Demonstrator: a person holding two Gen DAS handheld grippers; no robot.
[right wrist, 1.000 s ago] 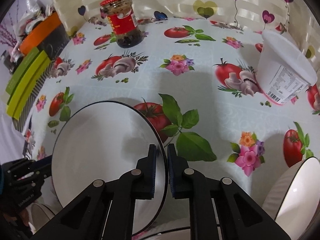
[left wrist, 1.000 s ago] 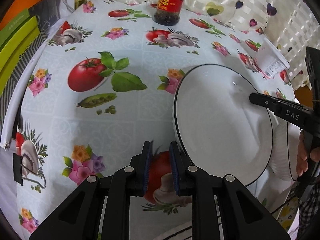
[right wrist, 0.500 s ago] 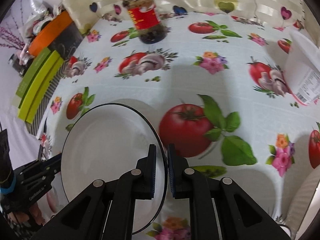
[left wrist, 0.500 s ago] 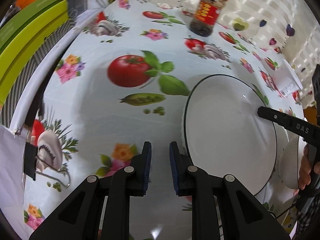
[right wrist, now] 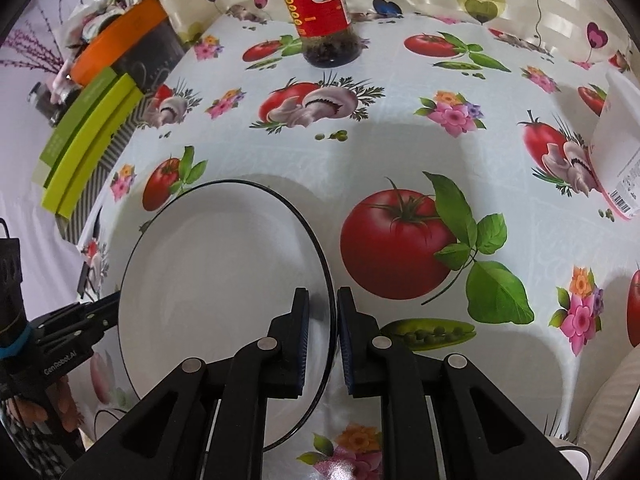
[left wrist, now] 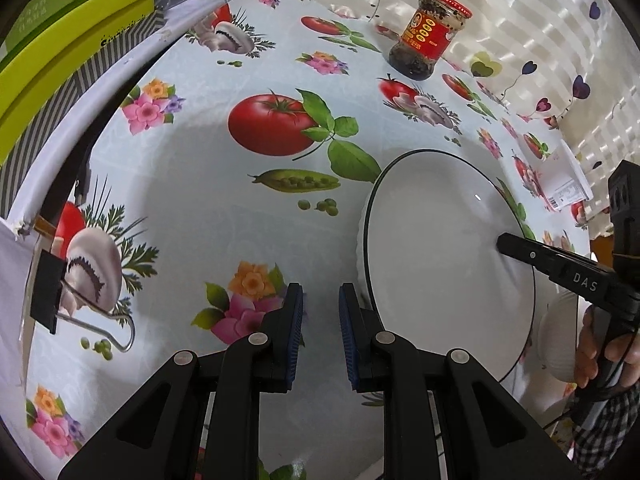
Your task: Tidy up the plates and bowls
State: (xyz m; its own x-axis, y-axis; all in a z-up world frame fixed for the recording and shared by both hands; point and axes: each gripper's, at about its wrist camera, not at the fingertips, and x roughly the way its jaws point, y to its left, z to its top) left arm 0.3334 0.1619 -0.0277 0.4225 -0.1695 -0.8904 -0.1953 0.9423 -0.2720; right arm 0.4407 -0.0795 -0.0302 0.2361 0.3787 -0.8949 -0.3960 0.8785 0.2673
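On the surface (right wrist: 400,152), the plate (right wrist: 224,280) lies near the front edge at the left, its right rim between the fingers of the right tool (right wrist: 323,316). The jar (right wrist: 320,16) stands far behind it, a tub (right wrist: 618,152) at the right, boxes (right wrist: 88,140) beyond the left edge

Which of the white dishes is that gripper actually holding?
The big black-rimmed plate, its rim between the right gripper pads. The ribbed white bowl lies untouched beside it.

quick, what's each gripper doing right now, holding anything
left gripper: narrowly open, nothing between its pads, just beside the plate.
right gripper: closed on the plate's rim, jaws just easing open.
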